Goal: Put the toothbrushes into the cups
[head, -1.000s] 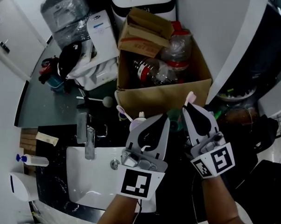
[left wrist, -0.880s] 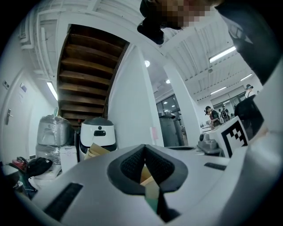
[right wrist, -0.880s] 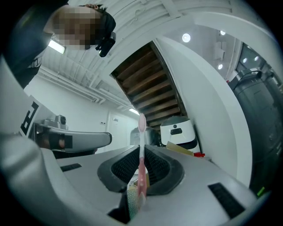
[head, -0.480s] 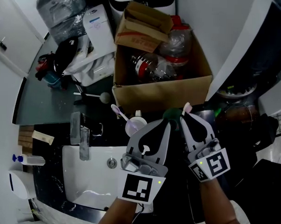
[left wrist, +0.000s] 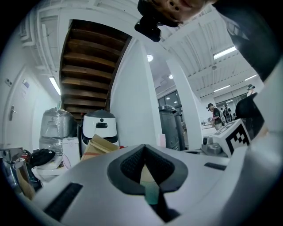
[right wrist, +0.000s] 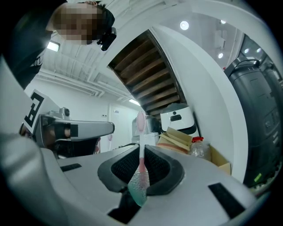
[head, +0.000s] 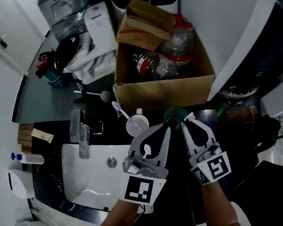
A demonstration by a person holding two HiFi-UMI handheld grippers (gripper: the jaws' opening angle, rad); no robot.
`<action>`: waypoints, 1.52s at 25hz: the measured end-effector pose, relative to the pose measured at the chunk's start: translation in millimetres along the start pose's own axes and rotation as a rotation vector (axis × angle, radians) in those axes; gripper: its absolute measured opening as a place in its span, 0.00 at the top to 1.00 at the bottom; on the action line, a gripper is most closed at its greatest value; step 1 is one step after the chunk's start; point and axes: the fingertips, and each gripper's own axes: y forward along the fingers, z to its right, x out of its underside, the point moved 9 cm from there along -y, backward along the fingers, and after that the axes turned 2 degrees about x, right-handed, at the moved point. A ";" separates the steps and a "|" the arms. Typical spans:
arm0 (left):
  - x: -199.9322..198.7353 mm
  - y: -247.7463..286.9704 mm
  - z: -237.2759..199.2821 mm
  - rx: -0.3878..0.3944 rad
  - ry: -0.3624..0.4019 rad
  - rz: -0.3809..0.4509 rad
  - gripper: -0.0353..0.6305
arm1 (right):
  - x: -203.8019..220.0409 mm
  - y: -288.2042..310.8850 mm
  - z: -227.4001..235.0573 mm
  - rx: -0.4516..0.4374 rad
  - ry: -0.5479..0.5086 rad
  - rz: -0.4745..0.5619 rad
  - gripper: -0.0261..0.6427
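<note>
Shift: right gripper has sunk, bringing the pink toothbrush beside the green cup.
Left gripper: clamped on a pale, teal-ended stub.
White cup: already holds a brush.
Pink toothbrush: pinched upright in the right jaws, not yet cupped.

- A black speckled countertop is carrying everything, with a white sink set into it.
- A metal faucet is standing behind the basin.
- A white cup is standing right of the faucet, holding a purple toothbrush.
- A green cup is standing near it.
- A cardboard box is sitting behind both cups.
- A pump bottle is resting at the left edge.
</note>
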 end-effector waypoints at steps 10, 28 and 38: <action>1.8 -6.0 -1.1 -0.007 -0.003 -0.001 0.94 | 5.2 1.0 -6.2 -0.012 0.032 -0.039 0.88; 1.0 -11.6 5.7 -0.014 -0.017 0.014 0.94 | 7.8 -14.9 -9.3 0.029 0.019 -0.058 0.78; 2.1 -12.9 11.4 -0.020 -0.007 0.010 0.94 | 12.4 -23.9 -16.7 0.007 0.005 -0.078 0.78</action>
